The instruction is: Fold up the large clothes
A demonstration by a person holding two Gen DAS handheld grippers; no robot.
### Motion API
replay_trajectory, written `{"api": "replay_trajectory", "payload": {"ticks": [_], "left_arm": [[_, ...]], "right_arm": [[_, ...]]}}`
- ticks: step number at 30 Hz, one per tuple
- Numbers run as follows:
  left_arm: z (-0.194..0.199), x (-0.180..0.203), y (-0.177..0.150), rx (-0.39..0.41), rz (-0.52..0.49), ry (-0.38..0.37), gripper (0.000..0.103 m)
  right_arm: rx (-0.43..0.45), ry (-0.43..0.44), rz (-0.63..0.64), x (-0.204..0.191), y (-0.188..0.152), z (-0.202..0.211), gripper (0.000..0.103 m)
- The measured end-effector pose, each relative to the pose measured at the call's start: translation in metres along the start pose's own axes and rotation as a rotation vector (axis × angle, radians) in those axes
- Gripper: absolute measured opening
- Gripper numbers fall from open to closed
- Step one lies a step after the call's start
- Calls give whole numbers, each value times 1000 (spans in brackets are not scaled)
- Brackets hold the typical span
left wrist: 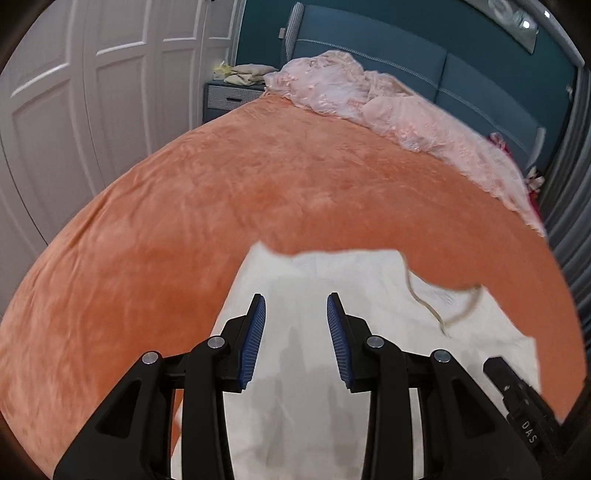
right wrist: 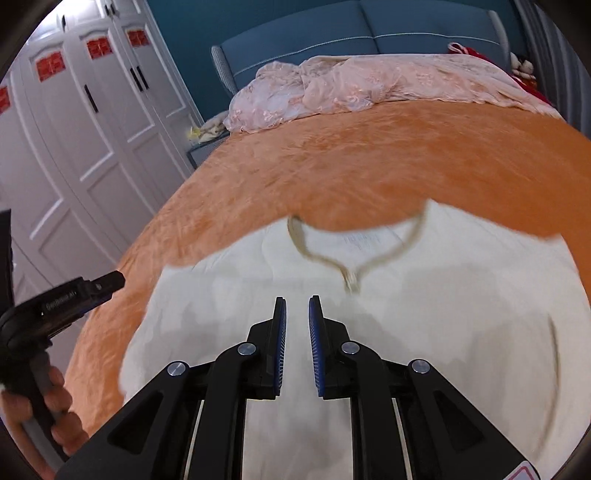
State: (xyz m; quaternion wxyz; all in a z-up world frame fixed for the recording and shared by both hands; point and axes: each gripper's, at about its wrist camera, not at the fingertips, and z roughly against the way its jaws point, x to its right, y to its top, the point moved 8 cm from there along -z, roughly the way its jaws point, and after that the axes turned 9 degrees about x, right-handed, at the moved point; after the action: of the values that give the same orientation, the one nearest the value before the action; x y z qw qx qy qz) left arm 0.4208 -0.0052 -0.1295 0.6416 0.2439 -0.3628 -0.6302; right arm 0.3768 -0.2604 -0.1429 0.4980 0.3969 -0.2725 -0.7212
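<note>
A white garment (left wrist: 314, 354) with a beige V-neck trim (left wrist: 428, 306) lies flat on the orange bedspread (left wrist: 221, 192). It also shows in the right wrist view (right wrist: 424, 314), with the neck trim (right wrist: 347, 266) pointing towards me. My left gripper (left wrist: 296, 306) is open and empty above the garment's left part. My right gripper (right wrist: 297, 306) is open with a narrow gap, empty, just above the garment below the neckline. The left gripper's body (right wrist: 74, 295) shows at the left of the right wrist view, held in a hand.
A crumpled pink lace cover (left wrist: 369, 96) lies along the head of the bed (right wrist: 351, 85), against a blue headboard (right wrist: 332, 33). White wardrobe doors (right wrist: 81, 129) stand to the left. A nightstand (left wrist: 229, 96) with cloths is beside the bed. Grey curtains (left wrist: 569, 206) hang at right.
</note>
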Motion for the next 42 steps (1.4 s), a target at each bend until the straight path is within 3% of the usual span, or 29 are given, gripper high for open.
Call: {"api": "replay_trajectory", "payload": {"ticks": [3,6,11,14,16,21,24,29,31,33,35,40,42], "left_arm": [[-45,6,-8,-60,-26,29,33],[-83,1,-24,-123,10,42,33],[-112,-6,-46,-97,-17,61,34],[-113,-4,-49,-54,-58,88,34],[-114,-3,-49,-49,-71,102,34],[-96,-3,-38,-55,-63,99,33],[-61,15,-24,-5,-39,11,33],[-43,87,-20,-23,-17,-165,34],[-49,125,-28,-39,-80,-196,34],[-61,154,-41,-77,-140,-216,35],[-78,177,-59,-122,-177,-231,35],[-109,182,-90,-138,-235,-163,35],[-111,177,-91,-118,-206,-171,35]], "right_arm": [[-47,-29,40,-7,7,-46,13],[-95,-46,60,-10,3,-80,13],[-183,-65,96,-2,-26,-121,11],[-166,-47,18,12,-25,-122,0],[-154,-50,-60,26,-22,-118,0],[4,-190,-120,75,8,-60,2],[73,-224,-96,107,29,-25,8],[16,-234,-99,139,35,-27,14],[-20,-215,-77,142,30,-34,16],[-49,-212,-50,140,26,-45,43],[-56,-220,-26,143,21,-51,49],[-98,-222,-58,160,1,-61,43],[-89,-239,-65,163,0,-61,34]]}}
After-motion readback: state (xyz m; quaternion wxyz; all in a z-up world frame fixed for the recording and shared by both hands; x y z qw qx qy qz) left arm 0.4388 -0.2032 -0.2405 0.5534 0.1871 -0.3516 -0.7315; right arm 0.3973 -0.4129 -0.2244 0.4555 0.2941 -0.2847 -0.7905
